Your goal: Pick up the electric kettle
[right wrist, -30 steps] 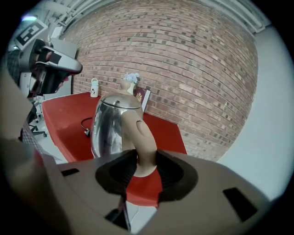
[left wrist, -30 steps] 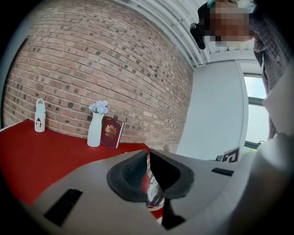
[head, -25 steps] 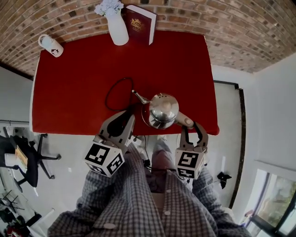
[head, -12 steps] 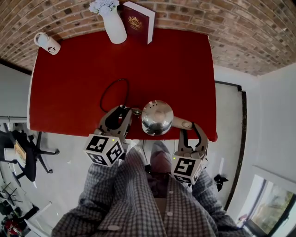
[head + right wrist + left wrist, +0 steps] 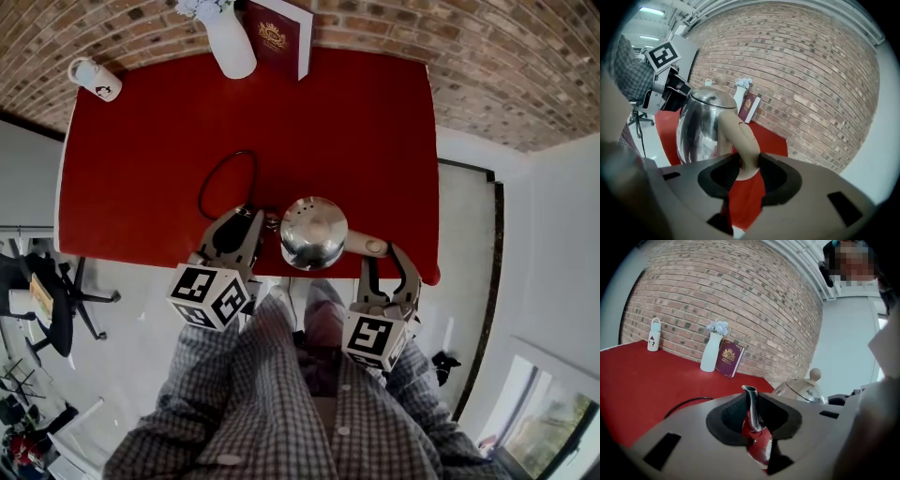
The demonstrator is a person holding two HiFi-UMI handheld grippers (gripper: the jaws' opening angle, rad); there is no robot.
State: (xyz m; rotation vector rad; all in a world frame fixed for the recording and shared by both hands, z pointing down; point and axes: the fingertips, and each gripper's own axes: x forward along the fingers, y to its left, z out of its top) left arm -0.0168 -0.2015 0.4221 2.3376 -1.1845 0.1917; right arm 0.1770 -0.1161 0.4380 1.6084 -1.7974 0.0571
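Kettle (image 5: 313,232) between my two grippers.
My right gripper (image 5: 382,264) pinches the beige handle (image 5: 740,136); the left gripper (image 5: 236,228) is closing its jaws, spout (image 5: 751,404) between them. The white vase (image 5: 710,355) holds pale flowers (image 5: 717,327).

Red table (image 5: 356,141) bears vase (image 5: 230,42), book (image 5: 277,37), bottle (image 5: 94,80), black cable (image 5: 214,169).

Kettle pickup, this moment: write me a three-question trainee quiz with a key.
1. True or false: the right gripper is clamped on the handle of the kettle.
2. Which part of the kettle stands between the left gripper's jaws?
3. Fill in: beside the white vase at the table's far edge stands a ___.
Key: 1 true. 2 the spout; those jaws are closing around it. 3 book.
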